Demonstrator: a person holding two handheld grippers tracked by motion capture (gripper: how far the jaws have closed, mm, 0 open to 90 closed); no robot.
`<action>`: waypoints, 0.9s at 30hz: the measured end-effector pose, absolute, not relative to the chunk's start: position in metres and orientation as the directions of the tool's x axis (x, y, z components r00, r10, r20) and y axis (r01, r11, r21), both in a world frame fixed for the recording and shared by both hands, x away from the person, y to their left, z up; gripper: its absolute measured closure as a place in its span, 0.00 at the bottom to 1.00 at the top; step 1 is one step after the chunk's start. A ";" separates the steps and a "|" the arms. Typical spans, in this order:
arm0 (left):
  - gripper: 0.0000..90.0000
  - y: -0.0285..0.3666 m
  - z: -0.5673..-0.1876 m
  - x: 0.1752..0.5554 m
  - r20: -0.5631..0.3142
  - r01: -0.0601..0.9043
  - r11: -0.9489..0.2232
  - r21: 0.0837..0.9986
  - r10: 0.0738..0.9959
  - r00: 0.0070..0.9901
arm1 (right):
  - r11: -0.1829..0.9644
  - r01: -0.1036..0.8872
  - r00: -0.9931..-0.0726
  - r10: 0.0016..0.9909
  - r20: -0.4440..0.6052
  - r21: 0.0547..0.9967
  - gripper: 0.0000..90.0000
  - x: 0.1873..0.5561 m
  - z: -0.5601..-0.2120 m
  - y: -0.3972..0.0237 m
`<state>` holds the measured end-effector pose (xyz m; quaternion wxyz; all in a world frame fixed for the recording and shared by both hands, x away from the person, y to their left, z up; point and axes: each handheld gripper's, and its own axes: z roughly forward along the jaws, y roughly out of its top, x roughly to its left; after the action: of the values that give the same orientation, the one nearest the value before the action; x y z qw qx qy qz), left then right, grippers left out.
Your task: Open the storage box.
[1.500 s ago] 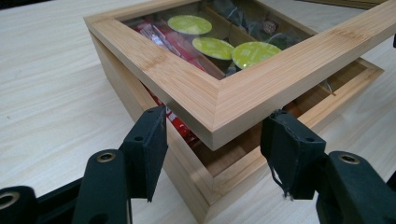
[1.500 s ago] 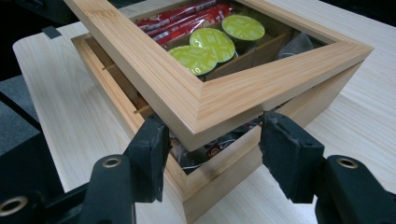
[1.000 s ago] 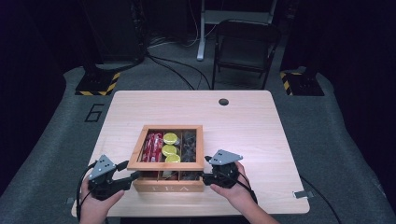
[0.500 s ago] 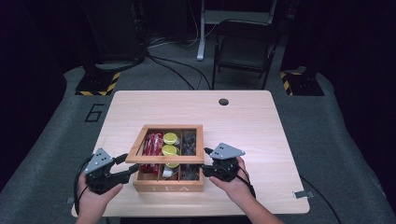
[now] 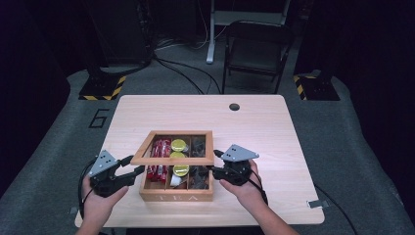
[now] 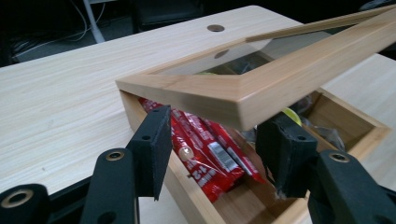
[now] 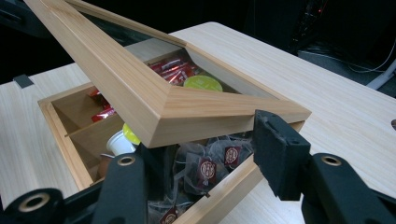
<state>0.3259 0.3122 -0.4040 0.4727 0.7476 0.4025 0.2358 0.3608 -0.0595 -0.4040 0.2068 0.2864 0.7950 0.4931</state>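
since a second ago the lid [image 5: 174,147] of the wooden tea box [image 5: 177,191] has lifted off the box's front edge and now stands raised, its near rail tilted up over the compartments while its far edge sits low at the back. both grippers have come in to the lid's near corners. left gripper [image 6: 212,140] has its jaws part-open, just been narrowing, one jaw outside the box's left wall and the other under the lid's corner; whether the pads press on the wood i cannot tell. right gripper [image 7: 210,149] has just been closing, its jaws straddling the lid's right corner. red sachets [image 6: 210,149], yellow-topped capsules [image 5: 179,157] and dark tea bags [image 7: 205,168] lie in the box, which rests on the light wooden table [image 5: 264,127].
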 end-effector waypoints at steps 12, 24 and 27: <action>0.58 0.308 -0.400 0.337 -0.008 0.342 -0.208 0.916 0.844 0.536 | 0.305 0.266 -0.744 0.668 -0.006 0.914 0.56 0.366 -0.398 -0.060; 0.58 0.309 -0.394 0.343 -0.023 0.348 -0.197 0.917 0.842 0.539 | 0.318 0.261 -0.731 0.682 -0.028 0.911 0.57 0.378 -0.399 -0.058; 0.59 0.308 -0.391 0.345 -0.028 0.345 -0.187 0.920 0.845 0.533 | 0.315 0.258 -0.732 0.680 -0.028 0.914 0.58 0.383 -0.397 -0.057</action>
<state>0.3451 0.3079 -0.3912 0.4888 0.7265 0.4095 0.2562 0.3829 -0.0567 -0.3972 0.2101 0.2995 0.7831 0.5030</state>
